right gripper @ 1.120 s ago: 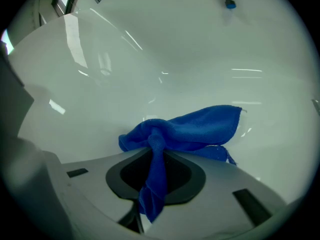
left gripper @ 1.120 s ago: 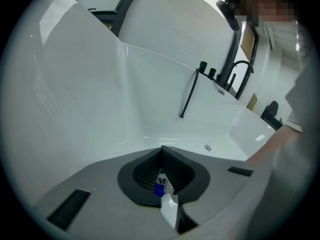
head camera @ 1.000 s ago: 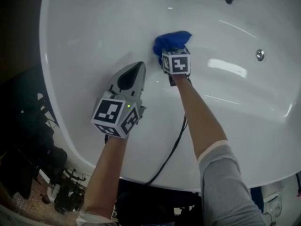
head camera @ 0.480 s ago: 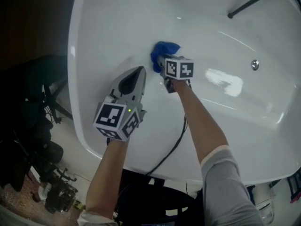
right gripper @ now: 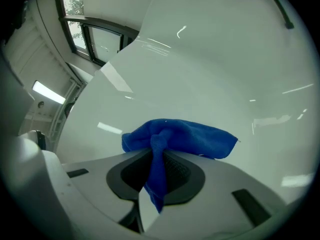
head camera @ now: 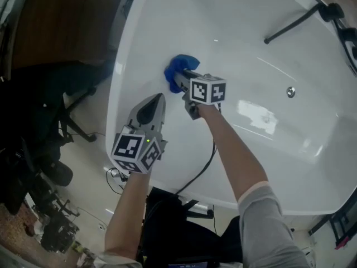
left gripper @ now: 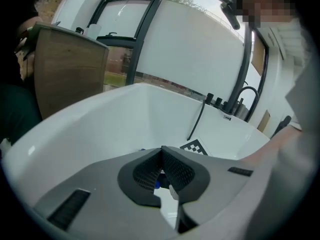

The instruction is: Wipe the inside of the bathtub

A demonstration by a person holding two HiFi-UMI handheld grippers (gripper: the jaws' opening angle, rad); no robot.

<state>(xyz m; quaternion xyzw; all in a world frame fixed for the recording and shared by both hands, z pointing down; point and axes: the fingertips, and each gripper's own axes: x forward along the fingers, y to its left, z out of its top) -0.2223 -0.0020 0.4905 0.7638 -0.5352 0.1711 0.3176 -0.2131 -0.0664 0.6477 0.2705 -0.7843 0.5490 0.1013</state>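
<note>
Up on the bathtub [head camera: 167, 27] wall near its rim, your R gripper [head camera: 179, 78] clamps the blue cloth [head camera: 179, 66] against the surface. L gripper [head camera: 158, 98] hovers, jaws together w/ nothing between. No wipe marks show, so most of the tub prob. remains.

White bathtub [head camera: 245, 43], blue cloth [head camera: 179, 66] on inner wall
</note>
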